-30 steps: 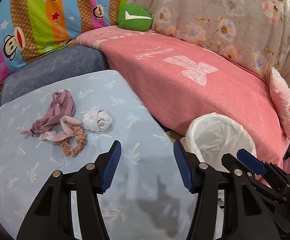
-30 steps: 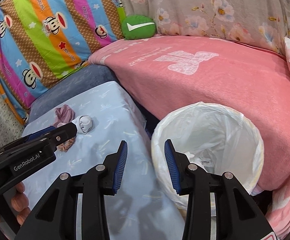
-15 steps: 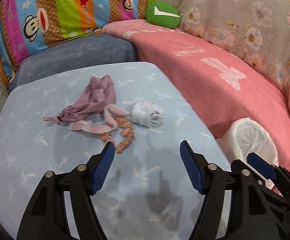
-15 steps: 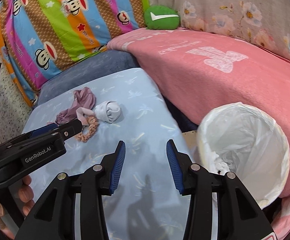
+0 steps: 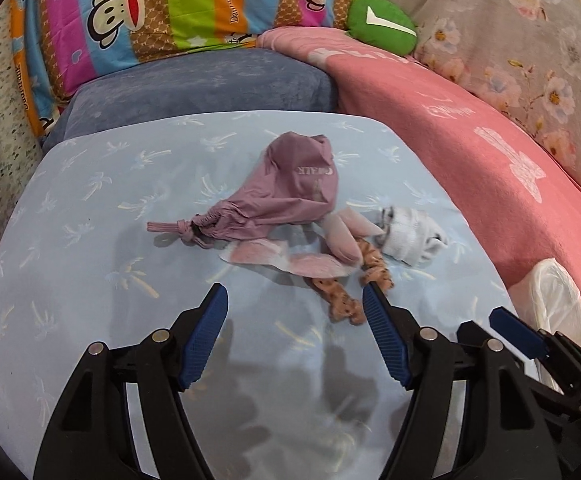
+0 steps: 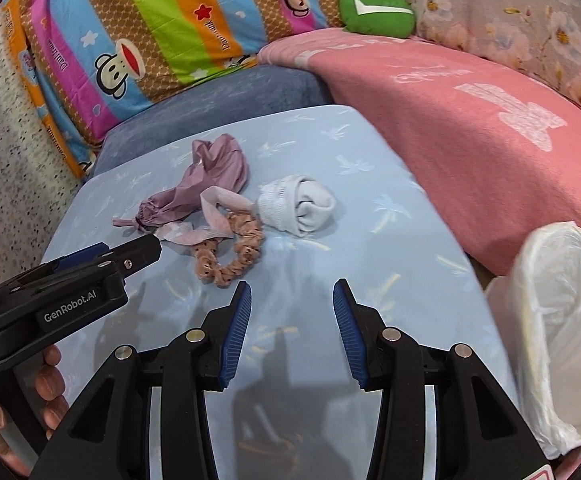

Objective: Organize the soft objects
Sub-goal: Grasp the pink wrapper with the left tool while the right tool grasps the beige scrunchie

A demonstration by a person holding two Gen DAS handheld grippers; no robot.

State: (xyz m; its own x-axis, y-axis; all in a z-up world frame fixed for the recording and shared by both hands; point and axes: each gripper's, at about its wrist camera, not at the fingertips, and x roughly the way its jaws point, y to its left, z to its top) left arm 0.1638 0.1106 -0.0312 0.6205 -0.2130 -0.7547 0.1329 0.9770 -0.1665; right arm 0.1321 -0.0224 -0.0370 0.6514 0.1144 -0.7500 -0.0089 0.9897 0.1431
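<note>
On blue table [image 5: 90, 280]: pouch [image 5: 290, 192], scrunchie [image 6: 230, 252] and sock [image 6: 298, 208] clustered mid-surface, both grippers, left [image 5: 295, 328] and right [image 6: 292, 320], above near edge, jaws apart, empty; lined bin [image 6: 562, 320] at right.

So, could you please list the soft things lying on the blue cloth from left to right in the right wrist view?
Purple pouch → scrunchie → rolled white sock.
</note>
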